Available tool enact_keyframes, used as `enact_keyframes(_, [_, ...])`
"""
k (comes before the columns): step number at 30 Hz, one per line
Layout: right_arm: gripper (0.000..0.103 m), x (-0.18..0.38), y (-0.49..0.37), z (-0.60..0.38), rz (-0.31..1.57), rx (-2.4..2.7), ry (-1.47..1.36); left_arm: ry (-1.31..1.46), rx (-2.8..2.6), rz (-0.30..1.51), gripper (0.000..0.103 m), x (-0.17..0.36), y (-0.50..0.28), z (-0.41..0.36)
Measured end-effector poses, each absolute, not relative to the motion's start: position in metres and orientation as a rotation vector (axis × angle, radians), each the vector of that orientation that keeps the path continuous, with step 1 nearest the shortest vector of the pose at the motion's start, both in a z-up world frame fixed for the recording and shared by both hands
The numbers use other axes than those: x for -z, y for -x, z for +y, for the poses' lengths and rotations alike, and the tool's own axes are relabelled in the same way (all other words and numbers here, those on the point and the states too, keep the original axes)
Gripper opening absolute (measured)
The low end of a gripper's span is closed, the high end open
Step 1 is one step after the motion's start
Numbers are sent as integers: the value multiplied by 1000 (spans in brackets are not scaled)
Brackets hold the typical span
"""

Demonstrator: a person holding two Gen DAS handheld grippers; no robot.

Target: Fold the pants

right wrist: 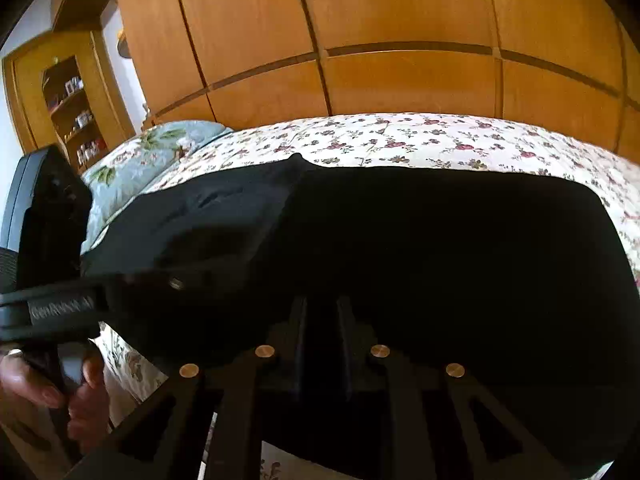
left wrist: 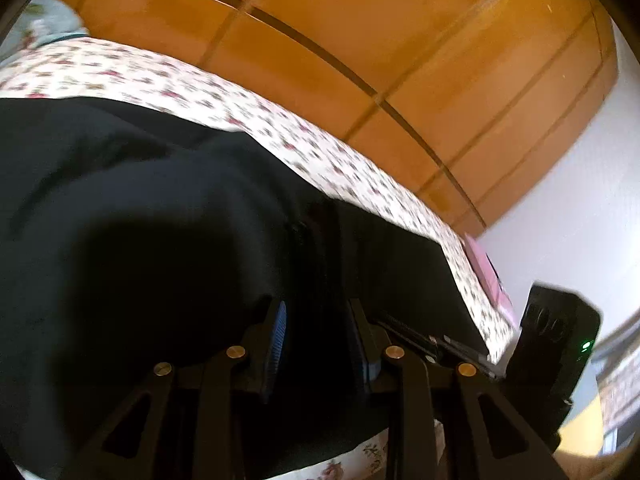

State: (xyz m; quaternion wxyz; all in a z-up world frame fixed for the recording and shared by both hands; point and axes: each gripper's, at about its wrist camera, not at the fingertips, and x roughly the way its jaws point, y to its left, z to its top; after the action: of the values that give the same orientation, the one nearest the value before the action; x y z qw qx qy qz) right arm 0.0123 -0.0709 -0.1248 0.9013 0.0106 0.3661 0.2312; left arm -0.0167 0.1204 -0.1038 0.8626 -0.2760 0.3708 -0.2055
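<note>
**A:** So where are we at? On our left gripper (left wrist: 316, 336) the blue ribbed pads (left wrist: 278, 338) sit a little apart with black cloth bunched right between and in front of them. Looks like a pinch, but honestly we can't tell if it's really clamped.

**B:** Same deal on our right gripper (right wrist: 322, 340): fingers nearly together, black fabric pressed up against the tips, too dark to call whether it's biting.

**A:** The black pants (right wrist: 400, 240) spread out ahead of both tools across the floral bedspread (right wrist: 400, 136).

**B:** Off to the left of our right tool we see the other gripper's body, with the left hand (right wrist: 48, 392) wrapped round its handle. Further left there's a pale blue pillow (right wrist: 132, 160).

**A:** And past the bed, wooden wardrobe doors (left wrist: 360, 40) fill the background.
</note>
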Motion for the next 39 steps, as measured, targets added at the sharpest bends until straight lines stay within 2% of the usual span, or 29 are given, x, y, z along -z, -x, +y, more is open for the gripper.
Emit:
enact_keyframes(6, [15,127,-10,-79,721,-476,-73,678,241,660,32,89,47,183])
enact_keyframes(9, [15,127,-7,-80,708,-471,-91,740,106,576,41,82,76,221])
enact_keyframes(10, [15,127,-7,-81,706,-472,-101,758,70,554,49,81,84,230])
enact_keyframes(12, [15,127,-7,-82,703,-475,-120,801,-37,508,56,83,107,252])
enact_keyframes(20, [15,127,-7,-84,694,-480,-139,978,-336,433,58,101,160,299])
enact_keyframes(25, [15,128,-7,-85,693,-485,-150,1084,-308,559,58,137,139,314])
enact_keyframes(31, [15,129,-7,-86,689,-487,-154,1074,-264,506,58,143,122,325])
enact_keyframes(33, [15,129,-6,-85,684,-485,-151,1081,-264,507,53,144,117,329])
enact_keyframes(35, [15,129,-6,-85,682,-483,-149,1075,-280,516,30,143,115,331])
enact_keyframes(36, [15,129,-5,-85,683,-483,-149,1064,-285,526,25,140,116,331])
enact_keyframes(39, [15,129,-5,-85,683,-485,-153,1006,-278,530,18,132,117,333])
